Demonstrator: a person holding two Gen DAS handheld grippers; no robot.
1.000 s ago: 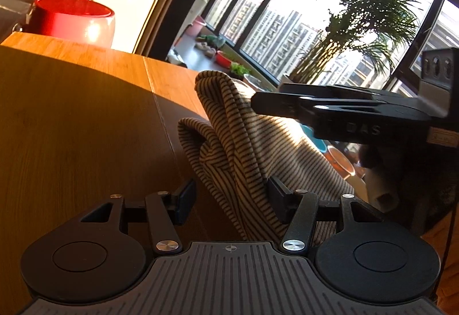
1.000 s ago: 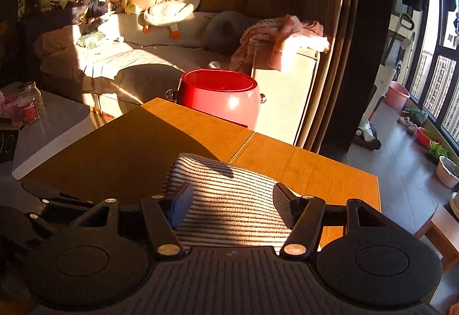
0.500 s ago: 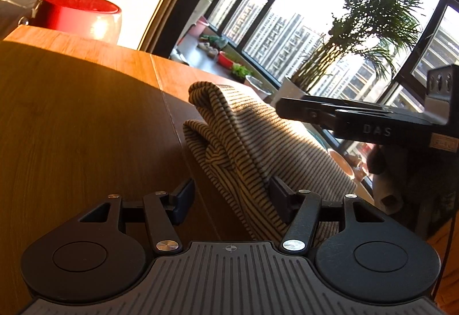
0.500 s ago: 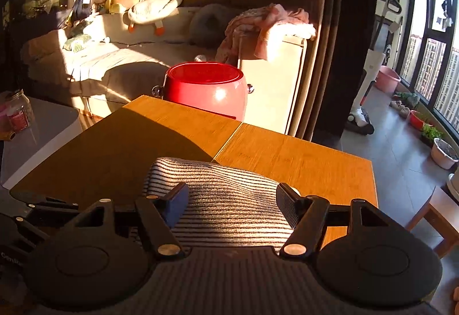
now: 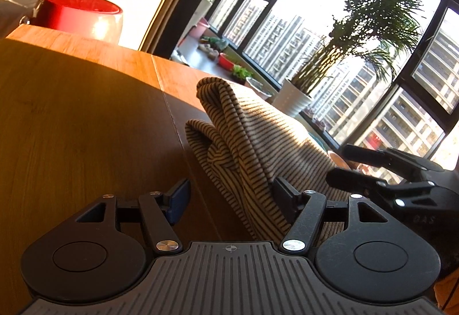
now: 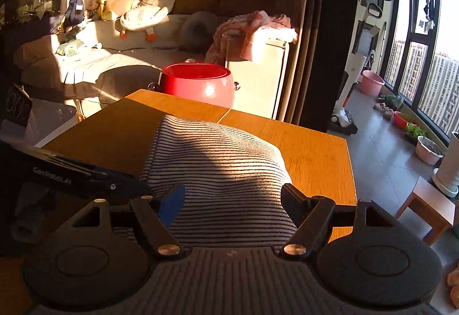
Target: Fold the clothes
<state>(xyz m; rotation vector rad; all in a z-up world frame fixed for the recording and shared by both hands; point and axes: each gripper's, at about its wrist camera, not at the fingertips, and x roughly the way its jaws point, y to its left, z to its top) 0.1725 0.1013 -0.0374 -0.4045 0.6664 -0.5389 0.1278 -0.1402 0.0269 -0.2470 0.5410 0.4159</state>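
- Currently, the left gripper (image 5: pixel 229 195) has its jaws spread wide. Nothing is clamped. Its left finger is over bare table (image 5: pixel 71 128); its right finger touches the edge of the shirt (image 5: pixel 243 137).
- The striped shirt lies bunched on the wooden table, with a raised fold at its far end. In the right wrist view it is a rounded heap (image 6: pixel 218 165) near the table's near edge.
- The right gripper (image 6: pixel 232 200) is also wide open, gripping nothing. The shirt sits between and below its fingers; contact cannot be told.
- Each gripper shows in the other's view, just beside the shirt: right gripper (image 5: pixel 381 174), left gripper (image 6: pixel 86 180).
- A red pot (image 6: pixel 198 82) stands beyond the far table edge.
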